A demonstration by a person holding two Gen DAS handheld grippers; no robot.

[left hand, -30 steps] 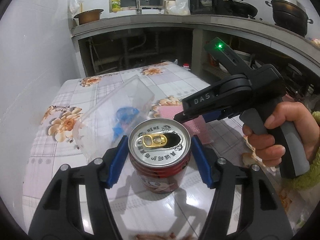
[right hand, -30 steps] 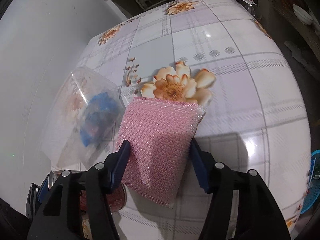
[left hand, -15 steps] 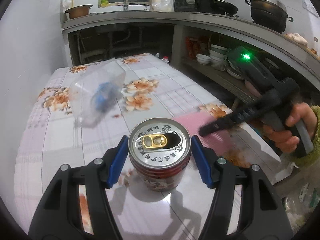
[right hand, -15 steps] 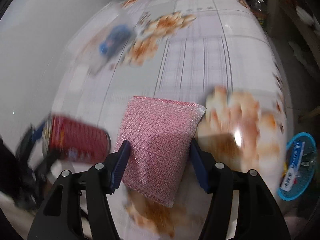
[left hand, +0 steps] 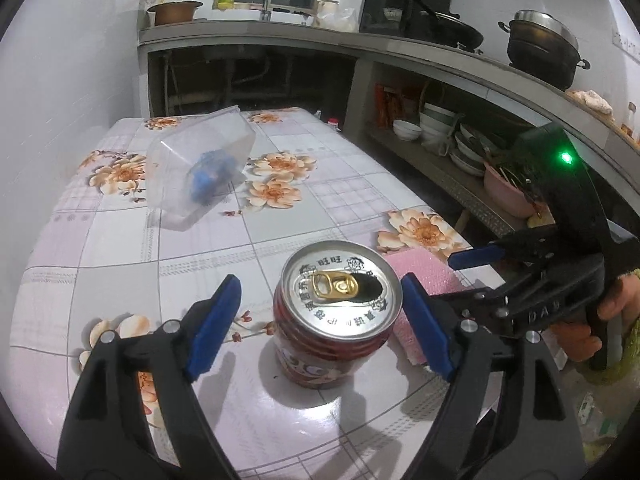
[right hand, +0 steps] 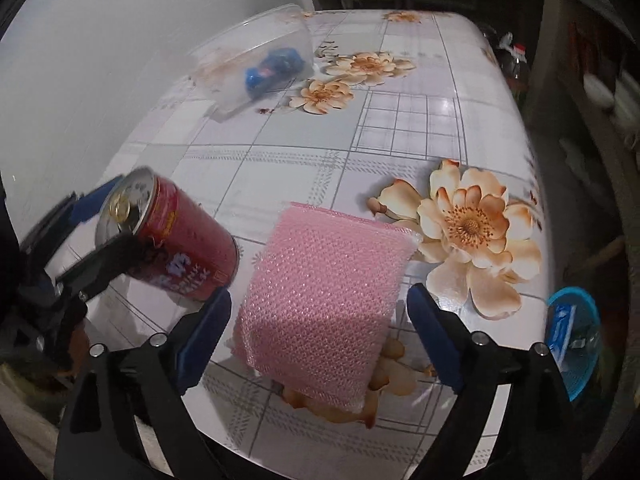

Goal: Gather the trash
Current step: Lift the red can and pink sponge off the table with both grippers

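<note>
The red can (left hand: 338,312) and pink sponge (right hand: 324,292) sit near the table (left hand: 120,240) edge, each between the opening, non-touching jaws of the left gripper (left hand: 320,320) and right gripper (right hand: 318,328) (clear container (left hand: 200,168) untouched), collecting seemingly barely begun.

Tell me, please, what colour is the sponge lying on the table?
The sponge is pink, with a shiny mesh texture; the right wrist view shows it best.

Right gripper (right hand: 318,334) jaws were opening, pads clear of the pink scouring pad (right hand: 324,300) lying between them on the floral tablecloth (right hand: 400,152). Red can (right hand: 176,248) just left, left gripper (right hand: 100,220) around it. Clear tub (right hand: 256,60) farther back.
</note>
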